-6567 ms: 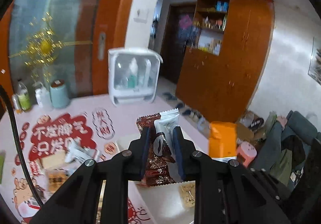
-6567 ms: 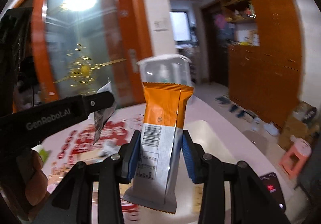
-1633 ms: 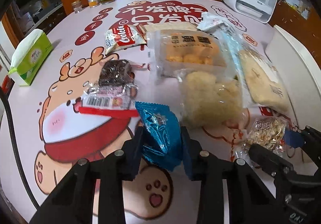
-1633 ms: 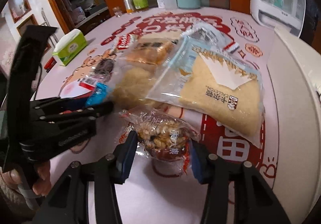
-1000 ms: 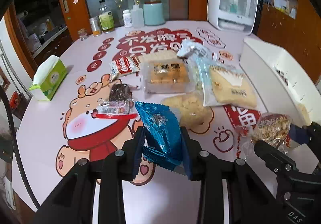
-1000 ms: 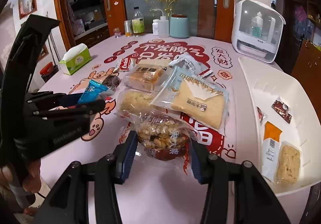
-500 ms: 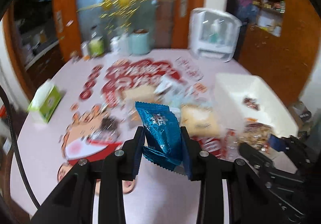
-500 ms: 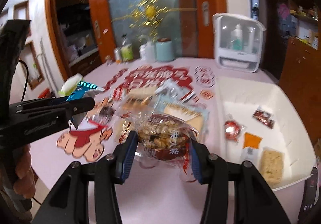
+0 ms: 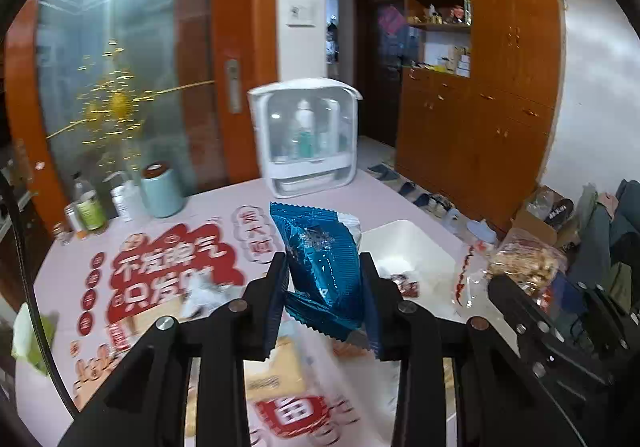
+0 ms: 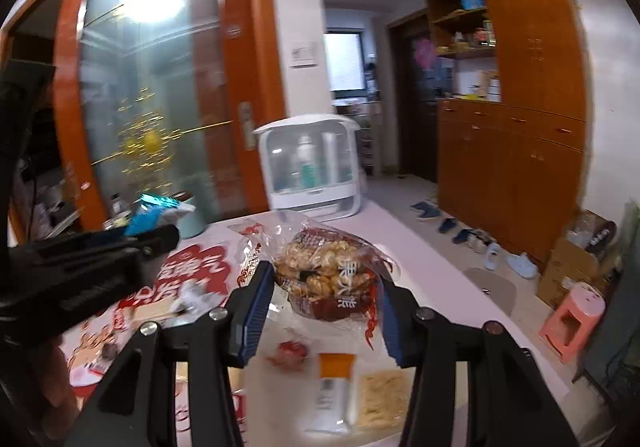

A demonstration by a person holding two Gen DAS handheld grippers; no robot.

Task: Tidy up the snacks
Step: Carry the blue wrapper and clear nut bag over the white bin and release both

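**A:** What does the left camera give you?

**B:** My left gripper (image 9: pixel 325 279) is pinching a blue packet (image 9: pixel 322 267), held upright above the table (image 9: pixel 60 399); the white tray (image 9: pixel 404 243) sits just beyond it to the right; at the far right my other gripper carries a clear bag of nuts (image 9: pixel 520 263); loose snacks blur on the near table.

**A:** And the right camera?

**B:** My right gripper (image 10: pixel 326 303) is clamped on that bag of nuts (image 10: pixel 328 271), hanging over the tray (image 10: pixel 440 287); below lie a red sweet (image 10: pixel 290 355), an orange bar (image 10: pixel 334 387) and a pale cracker pack (image 10: pixel 382 395), all inside the tray; the left gripper (image 10: pixel 160 237) shows at left with its packet.

**A:** Progress?

**B:** I'd judge it partway; a few snacks are stowed, two are in transit, and several packs on the table remain.
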